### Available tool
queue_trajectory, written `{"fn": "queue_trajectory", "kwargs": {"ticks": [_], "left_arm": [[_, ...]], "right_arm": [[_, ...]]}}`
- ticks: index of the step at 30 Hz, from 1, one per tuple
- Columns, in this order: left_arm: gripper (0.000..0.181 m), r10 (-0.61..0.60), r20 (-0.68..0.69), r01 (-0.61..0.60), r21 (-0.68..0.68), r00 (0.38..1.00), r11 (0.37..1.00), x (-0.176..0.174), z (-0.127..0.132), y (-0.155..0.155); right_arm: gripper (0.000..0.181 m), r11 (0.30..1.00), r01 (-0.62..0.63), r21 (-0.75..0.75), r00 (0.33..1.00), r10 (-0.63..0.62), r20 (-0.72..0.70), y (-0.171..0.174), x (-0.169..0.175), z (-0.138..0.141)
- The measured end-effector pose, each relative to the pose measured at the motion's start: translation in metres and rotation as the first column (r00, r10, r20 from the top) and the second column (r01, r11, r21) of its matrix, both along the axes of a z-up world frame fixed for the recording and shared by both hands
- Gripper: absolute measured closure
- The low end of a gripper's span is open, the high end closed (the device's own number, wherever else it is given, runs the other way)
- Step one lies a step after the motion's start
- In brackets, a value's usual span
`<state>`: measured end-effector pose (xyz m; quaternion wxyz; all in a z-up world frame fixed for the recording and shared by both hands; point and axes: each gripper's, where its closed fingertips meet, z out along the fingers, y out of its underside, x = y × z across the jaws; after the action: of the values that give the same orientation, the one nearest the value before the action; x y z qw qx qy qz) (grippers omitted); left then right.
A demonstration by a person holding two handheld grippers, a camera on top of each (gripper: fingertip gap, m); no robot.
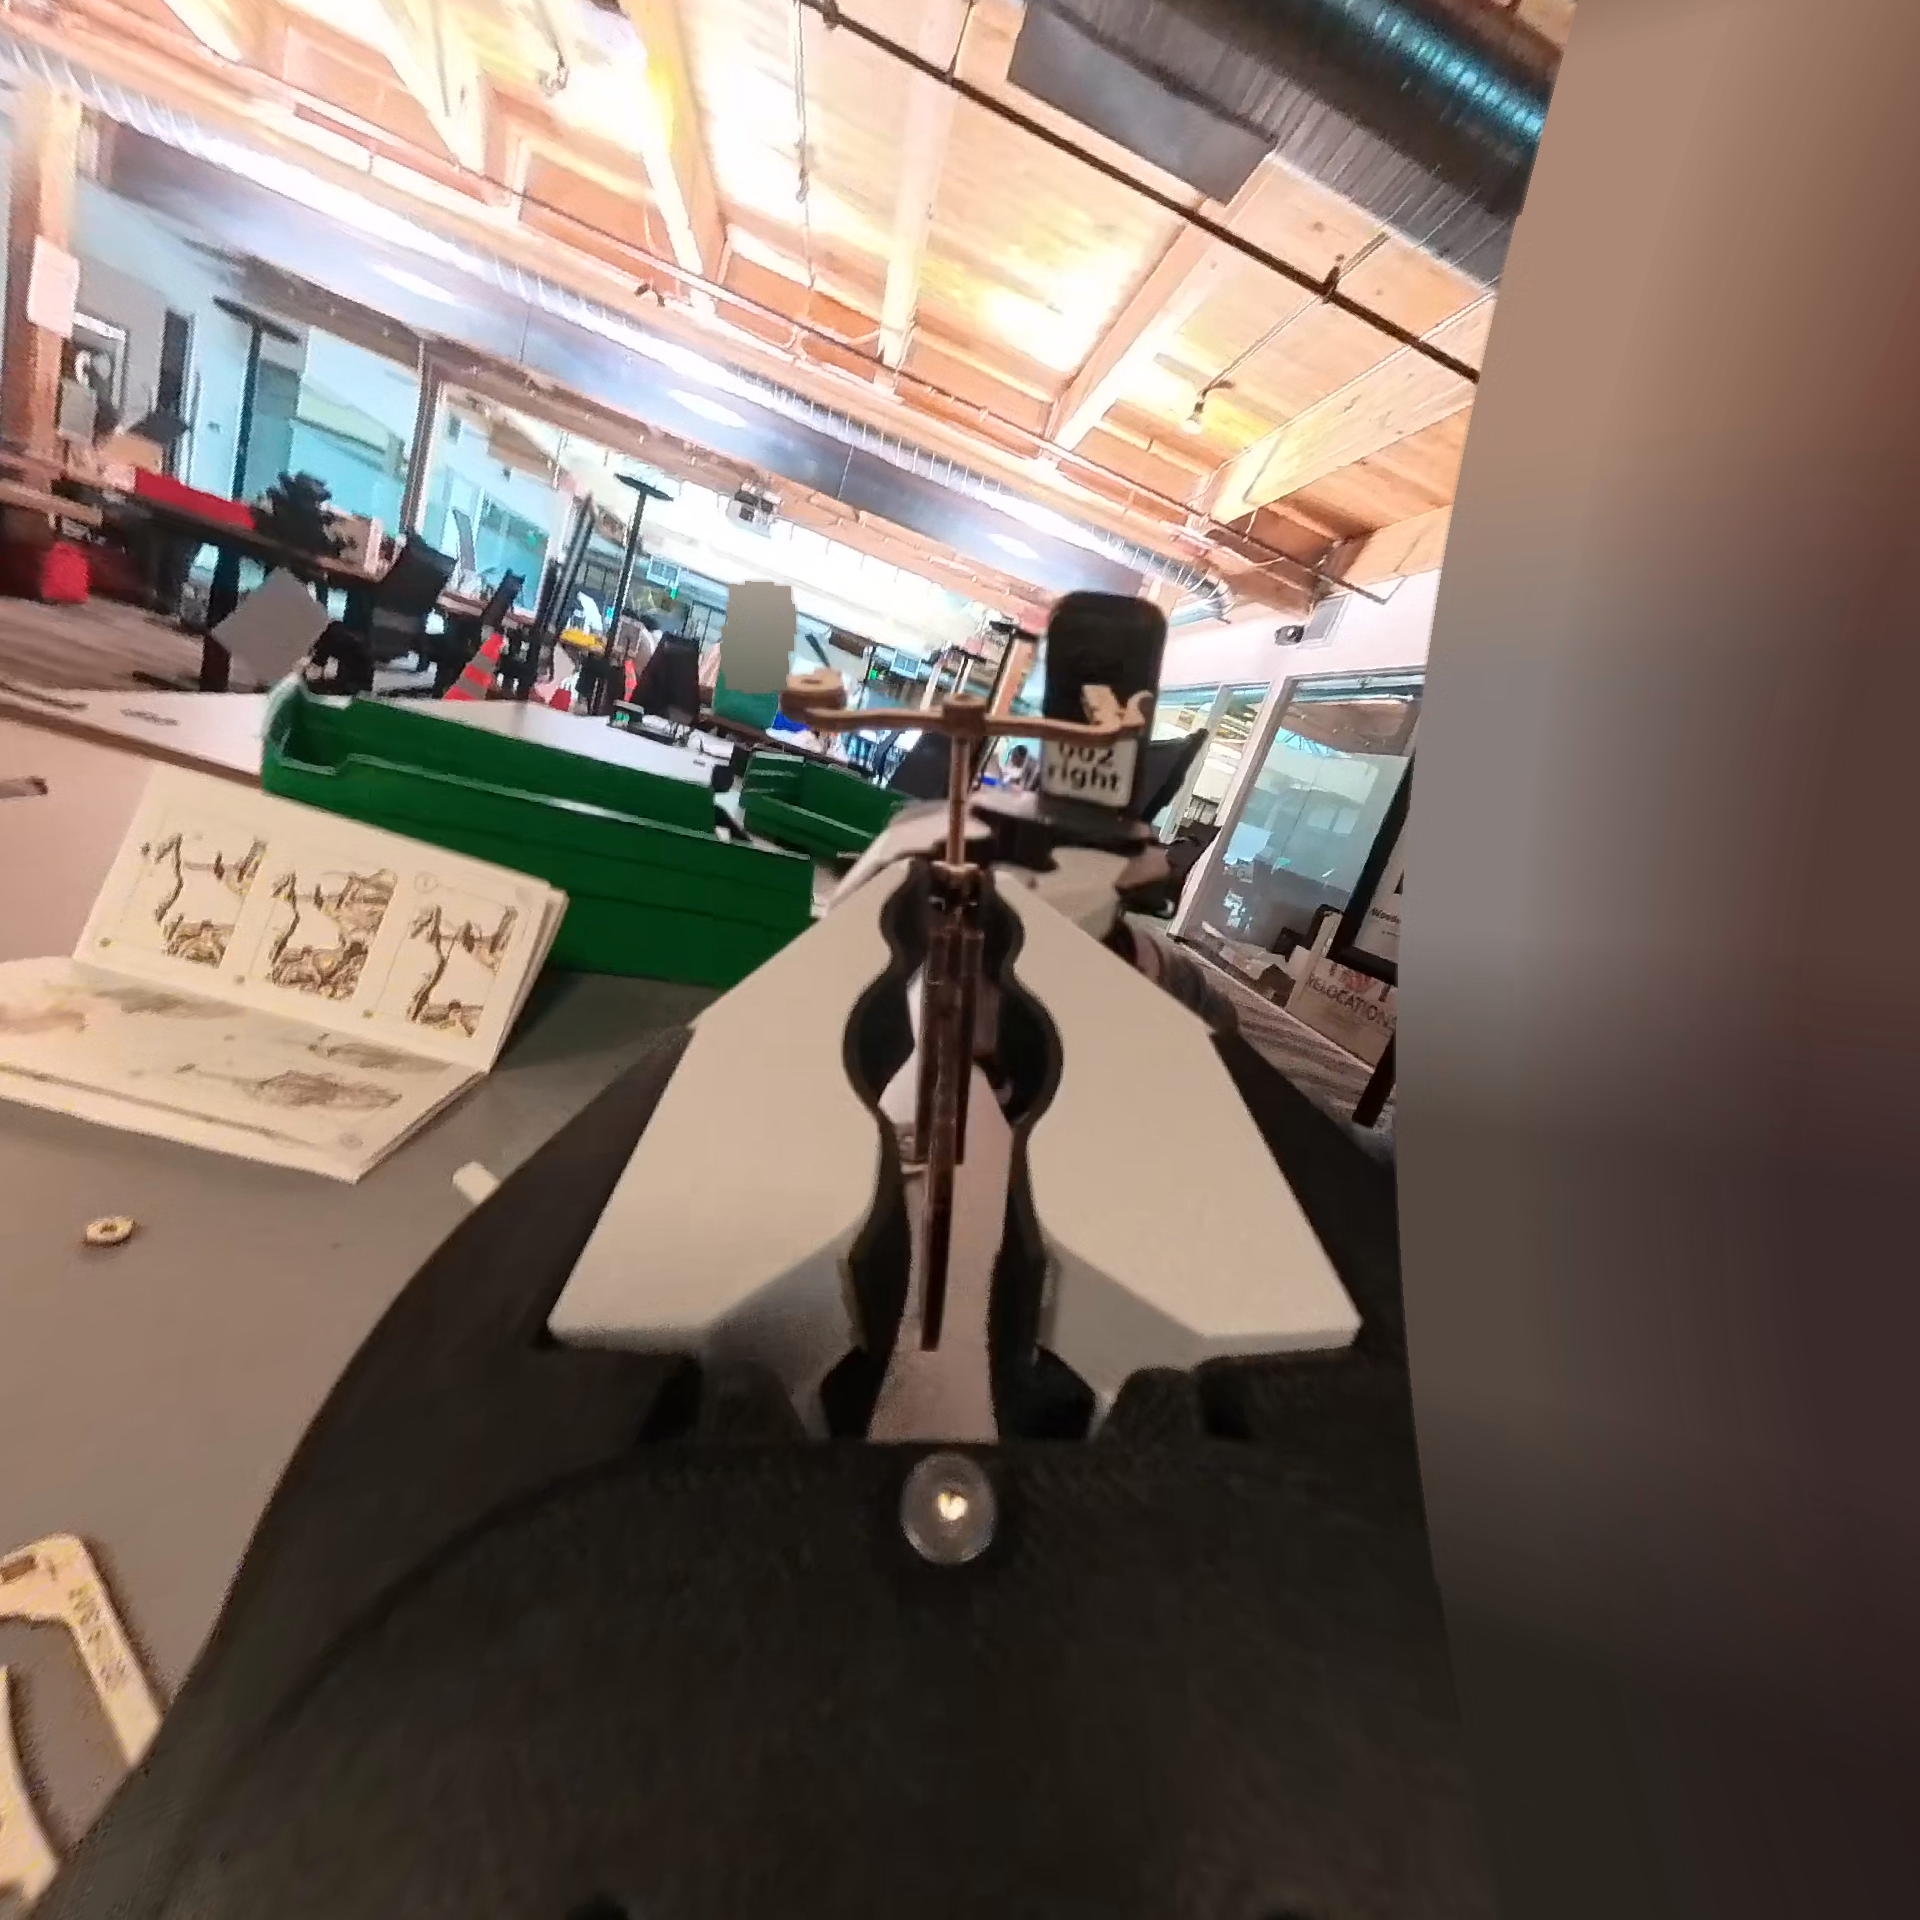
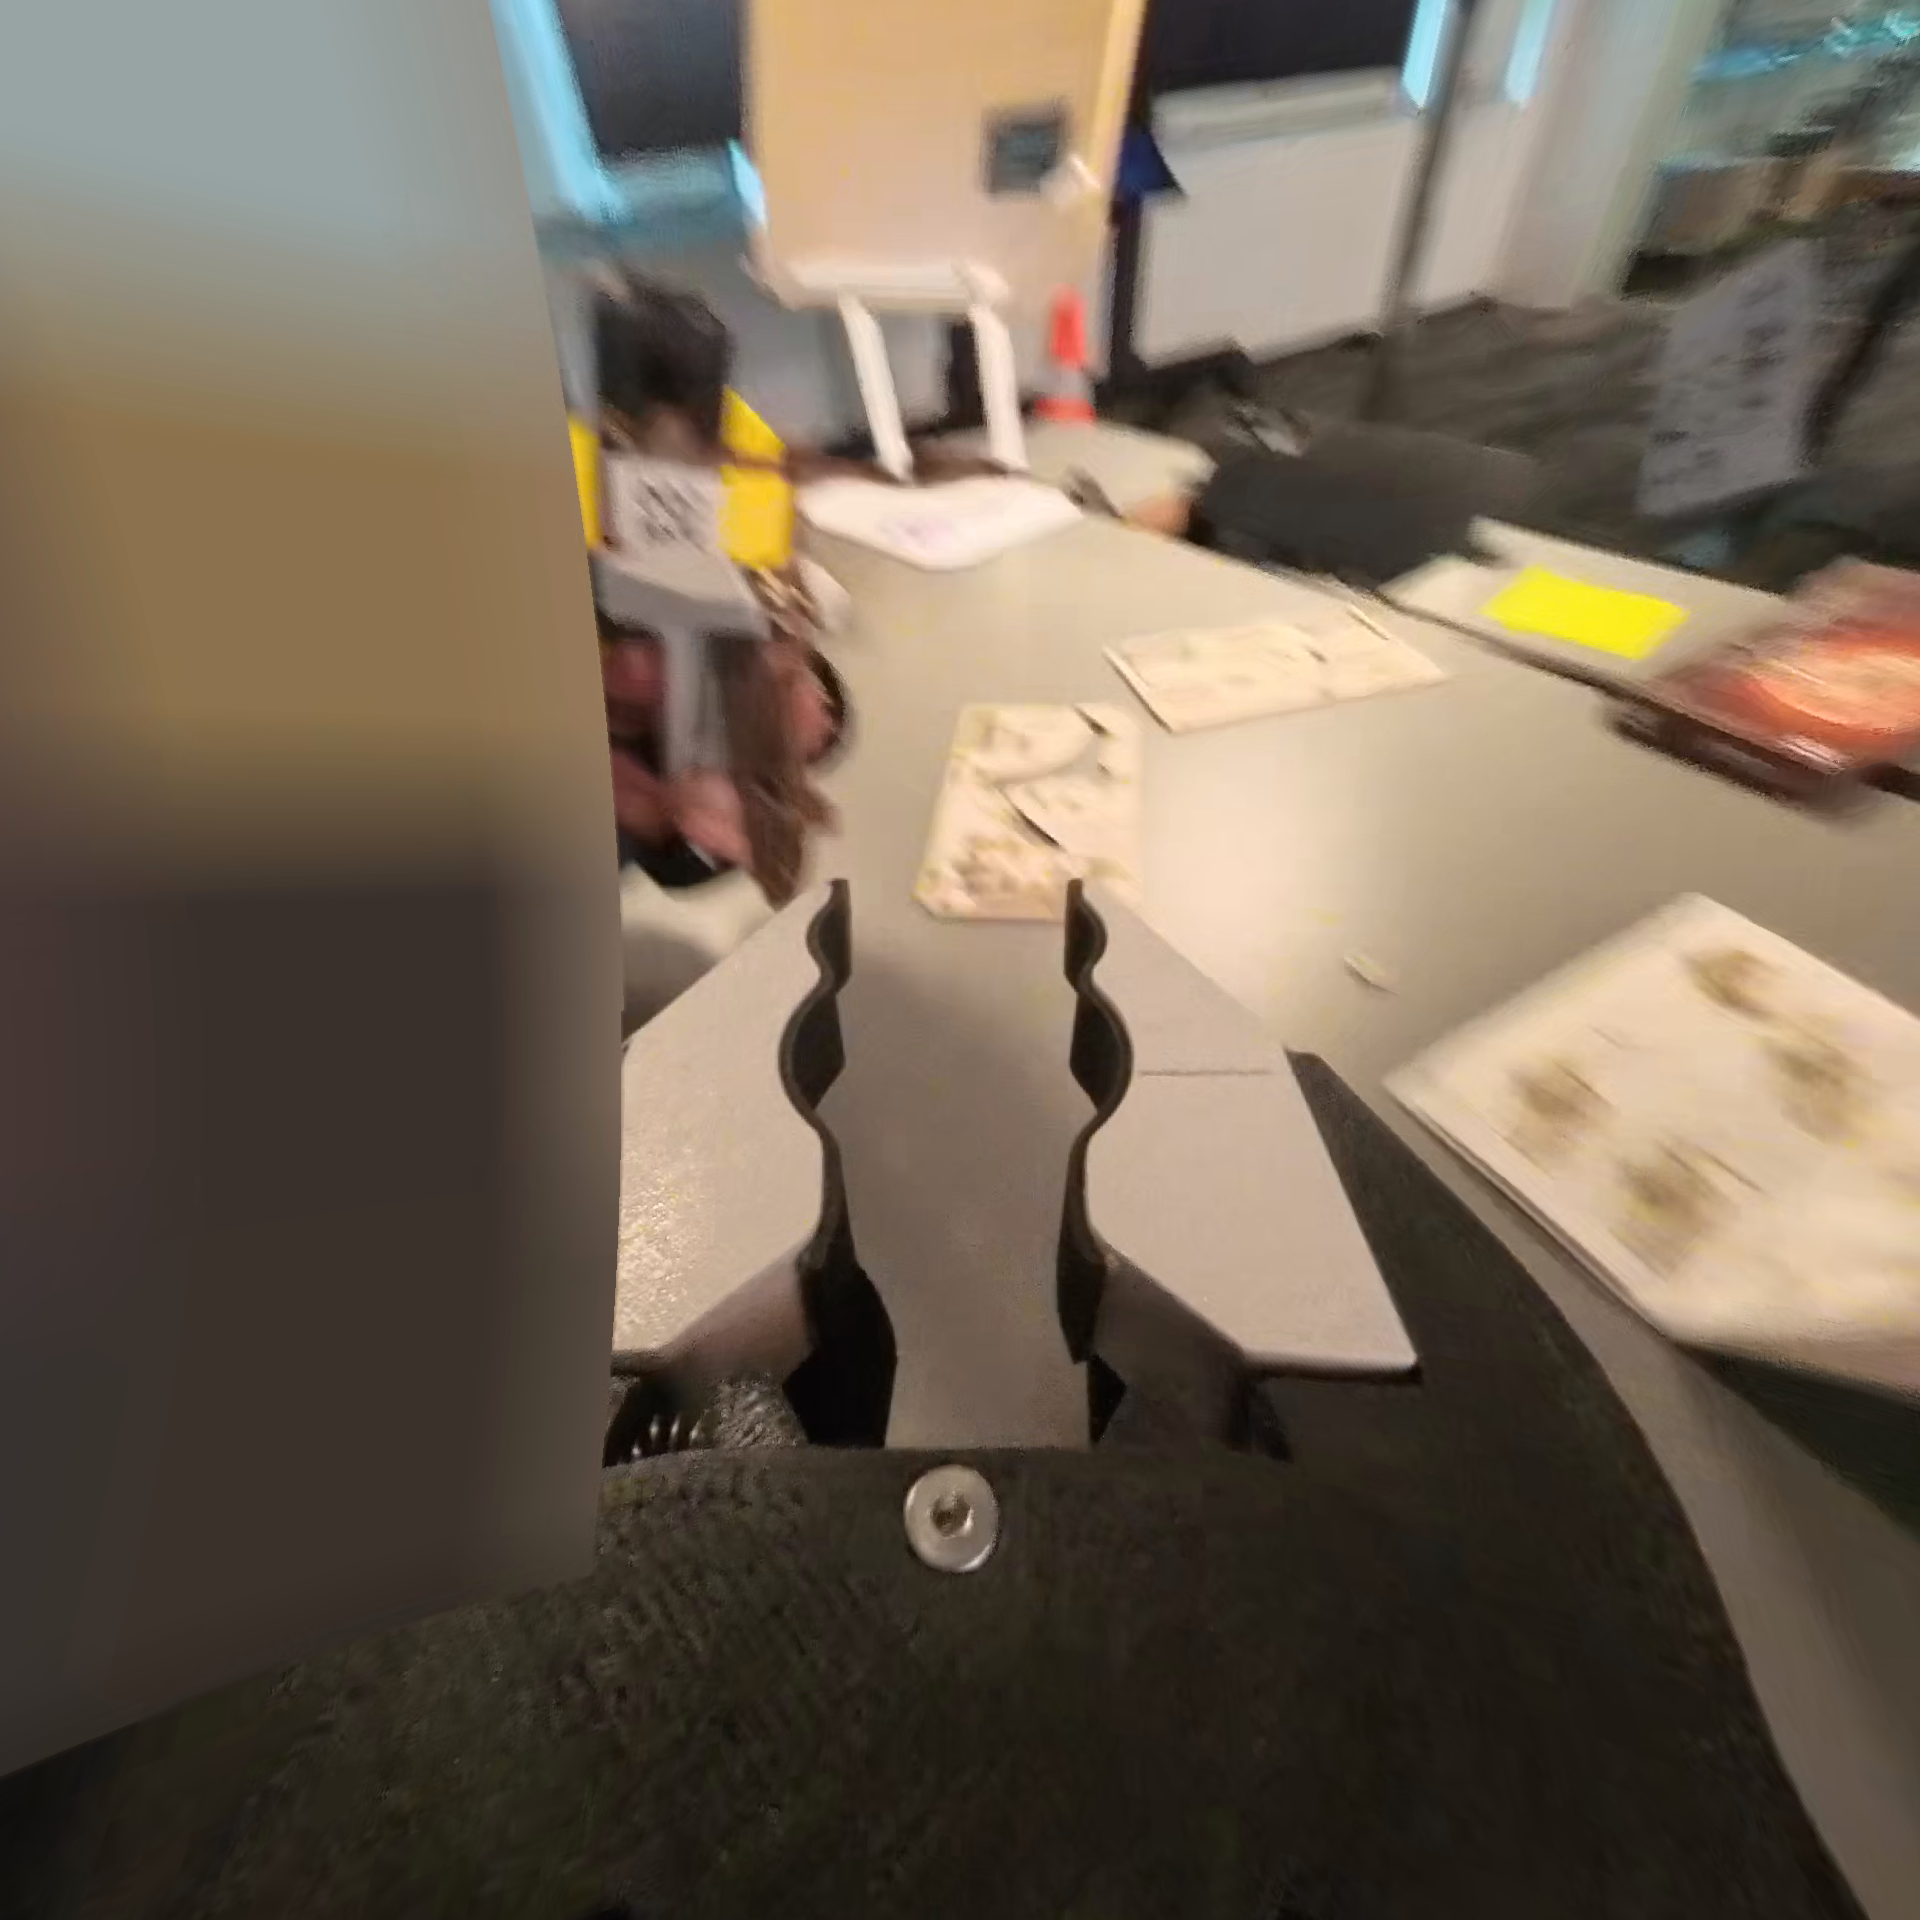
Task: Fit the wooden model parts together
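The left gripper (image 1: pixel 951 883) pinches the thin brown wooden model (image 1: pixel 948 935) upright between its fingers; the right gripper (image 2: pixel 951 904) gapes wide, empty.

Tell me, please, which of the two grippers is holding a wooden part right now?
The left gripper: it clamps the wooden model part, while the right gripper is open and empty.

Bright ceiling lights (image 1: pixel 727 197) glare overhead in the left view; the right view is motion-blurred; edges bend.
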<state>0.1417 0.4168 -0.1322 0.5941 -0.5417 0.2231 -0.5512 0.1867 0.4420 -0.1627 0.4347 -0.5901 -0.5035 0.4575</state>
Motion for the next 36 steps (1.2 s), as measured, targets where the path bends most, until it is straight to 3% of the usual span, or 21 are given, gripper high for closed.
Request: {"fn": "queue_trajectory", "kwargs": {"ticks": [3, 7, 10, 14, 18, 21, 24, 26, 29, 33, 36], "left_arm": [[0.173, -0.012, -0.042, 0.009, -0.057, 0.999, 0.998, -0.001, -0.015, 0.007], [0.173, -0.094, -0.039, 0.089, -0.100, 0.995, 0.991, 0.007, -0.024, 0.012], [0.173, -0.100, -0.026, 0.097, -0.124, 0.995, 0.988, 0.013, -0.030, 0.022], [0.173, -0.018, -0.021, 0.014, -0.179, 1.000, 0.984, 0.010, -0.040, 0.039], [0.173, 0.026, -0.010, -0.027, -0.160, 1.000, 0.987, 0.004, -0.038, 0.042], [0.174, 0.030, 0.005, -0.029, -0.135, 1.000, 0.990, 0.002, -0.036, 0.041], [0.174, 0.011, 0.013, -0.010, -0.134, 1.000, 0.991, 0.004, -0.038, 0.043], [0.174, -0.004, 0.020, 0.007, -0.134, 1.000, 0.991, 0.005, -0.039, 0.046], [0.174, -0.019, 0.057, 0.024, -0.095, 0.998, 0.995, 0.004, -0.032, 0.050], [0.174, -0.033, 0.108, 0.035, -0.019, 0.994, 0.999, 0.000, -0.021, 0.059], [0.173, -0.043, 0.091, 0.044, -0.013, 0.995, 0.999, 0.003, -0.025, 0.070]], "right_arm": [[0.137, 0.994, 0.094, 0.060, 0.944, -0.108, 0.312, 0.033, 0.061, -0.041], [0.128, 0.999, 0.022, 0.032, 0.778, -0.037, 0.627, 0.036, 0.105, -0.092], [0.133, 0.997, 0.068, -0.045, 0.749, -0.021, 0.662, 0.039, 0.096, -0.103], [0.127, 0.962, 0.233, -0.139, 0.729, -0.079, 0.680, 0.044, 0.076, -0.118], [0.125, 0.939, 0.342, -0.046, 0.596, -0.178, 0.783, 0.050, 0.079, -0.141], [0.135, 0.927, 0.373, -0.030, 0.566, -0.202, 0.800, 0.051, 0.078, -0.146], [0.160, 0.929, 0.369, 0.003, 0.555, -0.223, 0.801, 0.053, 0.078, -0.147], [0.163, 0.934, 0.357, 0.030, 0.571, -0.244, 0.784, 0.054, 0.074, -0.142], [0.164, 0.934, 0.298, 0.194, 0.668, -0.350, 0.656, 0.059, 0.049, -0.106], [0.164, 0.824, 0.230, 0.518, 0.749, -0.490, 0.446, 0.061, 0.014, -0.045], [0.164, 0.713, 0.168, 0.680, 0.741, -0.547, 0.390, 0.064, 0.001, -0.027]]}}
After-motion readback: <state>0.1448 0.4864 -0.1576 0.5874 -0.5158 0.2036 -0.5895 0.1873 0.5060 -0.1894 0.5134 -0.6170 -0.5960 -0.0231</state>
